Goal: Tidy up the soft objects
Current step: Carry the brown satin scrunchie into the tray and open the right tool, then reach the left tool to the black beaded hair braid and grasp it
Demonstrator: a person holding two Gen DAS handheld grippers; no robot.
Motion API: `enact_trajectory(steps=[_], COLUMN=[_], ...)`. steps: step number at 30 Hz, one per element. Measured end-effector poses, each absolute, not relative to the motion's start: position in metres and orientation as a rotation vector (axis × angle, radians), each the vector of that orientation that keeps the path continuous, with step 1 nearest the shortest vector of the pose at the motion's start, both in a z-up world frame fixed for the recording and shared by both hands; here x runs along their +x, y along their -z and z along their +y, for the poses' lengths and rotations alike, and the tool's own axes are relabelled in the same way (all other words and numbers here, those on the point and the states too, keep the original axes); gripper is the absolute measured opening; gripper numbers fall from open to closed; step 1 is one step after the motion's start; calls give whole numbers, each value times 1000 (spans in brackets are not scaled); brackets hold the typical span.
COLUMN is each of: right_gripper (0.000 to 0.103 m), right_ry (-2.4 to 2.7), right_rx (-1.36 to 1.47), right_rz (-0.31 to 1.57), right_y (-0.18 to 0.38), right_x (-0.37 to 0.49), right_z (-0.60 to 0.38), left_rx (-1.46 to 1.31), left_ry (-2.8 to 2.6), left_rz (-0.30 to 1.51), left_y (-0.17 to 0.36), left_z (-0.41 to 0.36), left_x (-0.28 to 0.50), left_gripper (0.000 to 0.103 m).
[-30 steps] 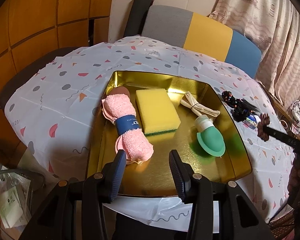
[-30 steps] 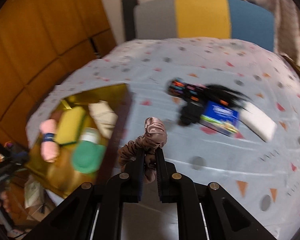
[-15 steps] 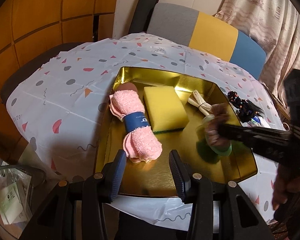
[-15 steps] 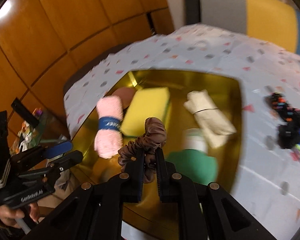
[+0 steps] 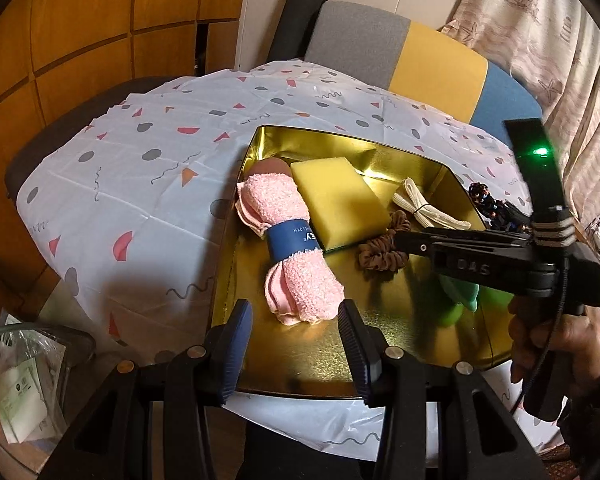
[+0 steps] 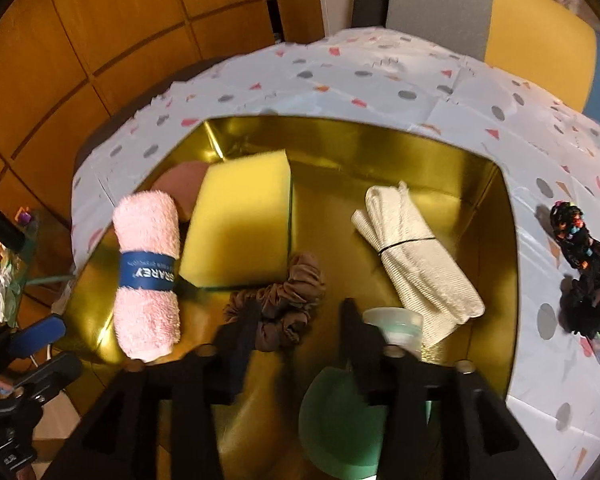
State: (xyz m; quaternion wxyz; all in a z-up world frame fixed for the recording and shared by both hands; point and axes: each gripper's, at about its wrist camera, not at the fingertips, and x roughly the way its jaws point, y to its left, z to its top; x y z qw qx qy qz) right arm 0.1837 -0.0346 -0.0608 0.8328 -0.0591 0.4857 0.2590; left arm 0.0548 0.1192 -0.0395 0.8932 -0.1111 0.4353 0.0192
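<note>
A gold tray [image 5: 380, 344] [image 6: 496, 248] on the patterned tablecloth holds a rolled pink towel [image 5: 292, 256] [image 6: 146, 276], a yellow sponge [image 5: 340, 204] [image 6: 240, 220], a folded cream cloth [image 5: 424, 210] [image 6: 416, 264], a green silicone brush [image 5: 460, 296] [image 6: 340, 424] and a brown scrunchie [image 5: 382, 250] [image 6: 284, 308]. My right gripper [image 6: 300, 316] [image 5: 398, 240] is open over the tray, with the scrunchie lying loose between its fingers. My left gripper [image 5: 296, 320] is open and empty at the tray's near edge, just short of the towel.
A black beaded hair accessory [image 5: 496, 204] [image 6: 584, 264] lies on the tablecloth [image 5: 148, 184] right of the tray. A grey, yellow and blue chair back [image 5: 412, 60] stands behind the table. Wooden panels are on the left, and a bag with papers [image 5: 20, 384] sits low left.
My right gripper carried the scrunchie from the table's right side over the tray, lowered it beside the sponge and opened, letting go of it. My left gripper stayed open near the tray's near edge.
</note>
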Motion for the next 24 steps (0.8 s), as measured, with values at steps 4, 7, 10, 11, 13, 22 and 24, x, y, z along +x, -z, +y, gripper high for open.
enact_trajectory(steps=[4,7,10,11,13,22,24], right_gripper=[52,57,60,61,62,70,71], right_ry=[-567,-567,-562,-558,-541,-424,-384], right_rx=[-95,-71,-24,-14,16,79,75], right_rz=[994,963,930,924,902,869,873], right_y=[50,42,33,31,24,16,18], right_x=[175,167,160,158,154,141,139], right_z=[-42,-49,-63,-66,-81,-162,-183], left_rx=[-220,-210,-199,-197,-190,-142,-130], left_ry=[-31,-23,-14,-10,-2,41,55], left_rz=[897,890,888,886,881,873,868], left_y=[37,34,30,29,27,17,14], left_z=[115,111,107,105,101,80,74], left_x=[54,53,54,54,54,59,61], left_gripper=[45,45,45,45,45,45,45])
